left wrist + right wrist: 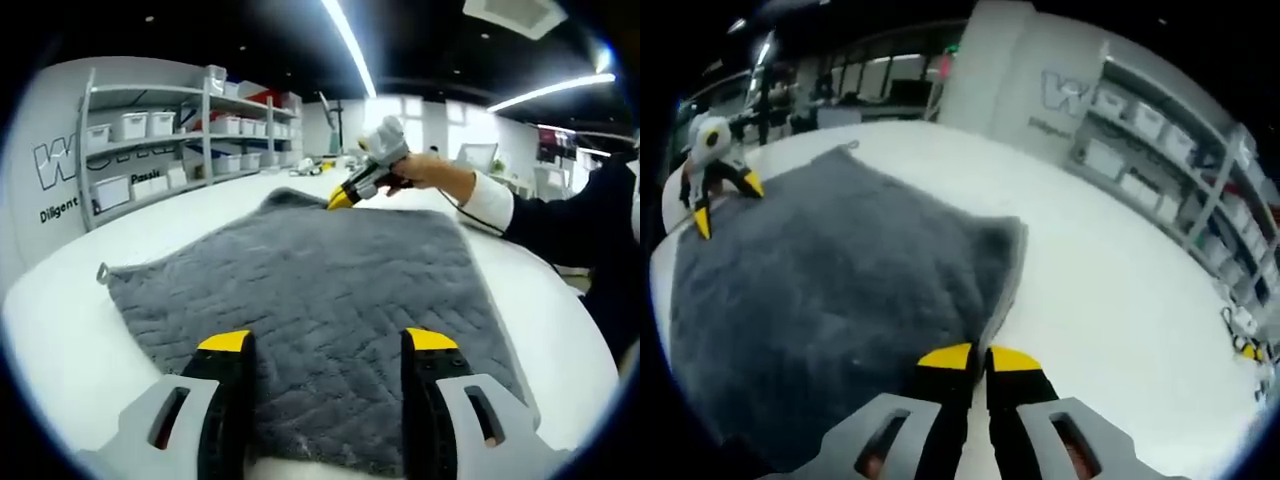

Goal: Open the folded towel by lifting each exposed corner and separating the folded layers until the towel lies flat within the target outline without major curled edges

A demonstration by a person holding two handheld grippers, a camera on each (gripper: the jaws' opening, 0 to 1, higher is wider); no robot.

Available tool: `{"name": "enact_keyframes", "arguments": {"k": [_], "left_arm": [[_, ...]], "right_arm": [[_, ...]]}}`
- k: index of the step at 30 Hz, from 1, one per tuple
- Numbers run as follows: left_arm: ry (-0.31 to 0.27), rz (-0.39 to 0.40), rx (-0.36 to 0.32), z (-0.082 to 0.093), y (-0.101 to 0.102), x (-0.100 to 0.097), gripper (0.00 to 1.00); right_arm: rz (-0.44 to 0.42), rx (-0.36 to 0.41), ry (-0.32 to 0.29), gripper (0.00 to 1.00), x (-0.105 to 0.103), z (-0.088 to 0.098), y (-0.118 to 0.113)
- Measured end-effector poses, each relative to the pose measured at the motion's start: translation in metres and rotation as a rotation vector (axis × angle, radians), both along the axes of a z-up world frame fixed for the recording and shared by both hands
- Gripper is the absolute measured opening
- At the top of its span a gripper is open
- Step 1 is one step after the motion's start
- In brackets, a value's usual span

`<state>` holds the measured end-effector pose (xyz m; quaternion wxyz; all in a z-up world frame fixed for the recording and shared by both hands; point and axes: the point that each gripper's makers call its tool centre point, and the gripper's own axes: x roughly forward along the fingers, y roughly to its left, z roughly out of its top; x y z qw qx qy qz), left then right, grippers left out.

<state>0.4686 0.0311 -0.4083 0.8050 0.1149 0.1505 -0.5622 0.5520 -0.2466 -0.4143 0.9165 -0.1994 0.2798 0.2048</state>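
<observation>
While the grey towel [320, 300] lay spread across the white tabletop [200, 215], the right gripper [978, 357] had its fingers pinched narrow on the towel's far edge, and the left gripper [328, 342] hovered over the near edge with fingers wide. Pulling that pinched edge outward, low and slow, would probably flatten the raised fold without curling it. Shelves [170, 125] of bins stood well apart; nothing blocked the way.

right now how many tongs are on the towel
2. The left tongs sit open over the near edge of the grey towel. The right tongs are pinched on its far edge, where a fold is raised.
</observation>
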Motion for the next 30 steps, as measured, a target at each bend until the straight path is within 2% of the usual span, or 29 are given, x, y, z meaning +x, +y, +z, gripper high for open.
{"name": "enact_keyframes", "arguments": {"k": [6, 18, 30], "left_arm": [[-0.002, 0.006, -0.01, 0.001, -0.005, 0.001, 0.59], [0.003, 0.024, -0.004, 0.001, -0.017, 0.0, 0.59], [-0.003, 0.032, -0.009, 0.001, -0.036, -0.002, 0.59]], "right_arm": [[-0.018, 0.002, -0.002, 0.0, 0.001, 0.001, -0.008], [-0.046, -0.047, -0.019, 0.0, 0.006, 0.002, -0.022], [-0.11, -0.088, -0.029, 0.0, 0.007, 0.003, -0.046]]}}
